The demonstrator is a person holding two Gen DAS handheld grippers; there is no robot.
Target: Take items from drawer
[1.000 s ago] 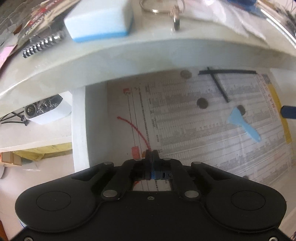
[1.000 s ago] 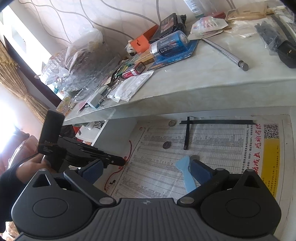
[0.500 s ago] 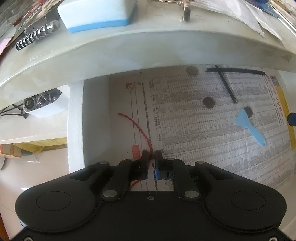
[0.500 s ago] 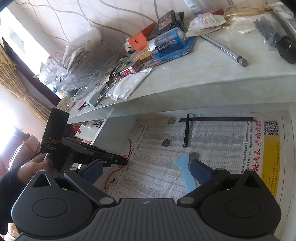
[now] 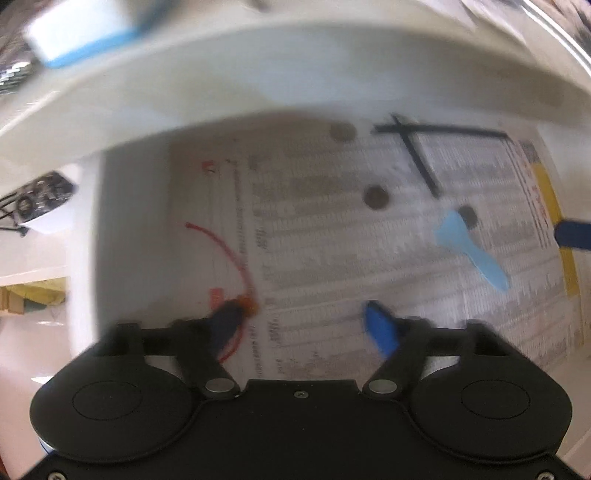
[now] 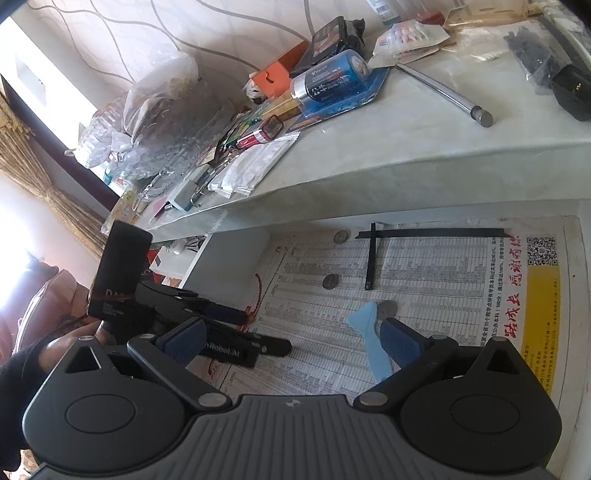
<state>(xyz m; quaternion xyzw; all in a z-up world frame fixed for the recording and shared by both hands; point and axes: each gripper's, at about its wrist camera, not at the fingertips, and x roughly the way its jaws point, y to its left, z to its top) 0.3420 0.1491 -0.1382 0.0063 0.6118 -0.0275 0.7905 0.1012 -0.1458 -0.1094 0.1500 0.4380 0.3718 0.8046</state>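
Observation:
The open drawer (image 6: pixel 236 254) is lined with printed newspaper (image 6: pixel 424 273). On it lie a red cord (image 5: pixel 221 236) (image 6: pixel 258 291), a light blue plastic scraper (image 5: pixel 465 240) (image 6: pixel 369 332), three coins (image 6: pixel 330 281) and two crossed black strips (image 6: pixel 371 258). My left gripper (image 5: pixel 303 317) (image 6: pixel 266 330) points steeply down at the drawer's left side. Its jaws are opening, and the cord's knot lies by the left fingertip (image 5: pixel 229 314), not pinched. My right gripper (image 6: pixel 291 334) hangs open above the paper, with the scraper beside its right finger.
A pale countertop (image 6: pixel 406 147) overhangs the drawer's back. It is crowded with a battery pack (image 6: pixel 332 85), packets, plastic bags and a metal rod (image 6: pixel 443 92). A blue-and-white sponge (image 5: pixel 74 33) sits on its edge. A person's hand (image 6: pixel 59 347) holds the left gripper.
My left gripper has gone from shut to open and has sunk closer to the red cord. The right gripper has kept still.

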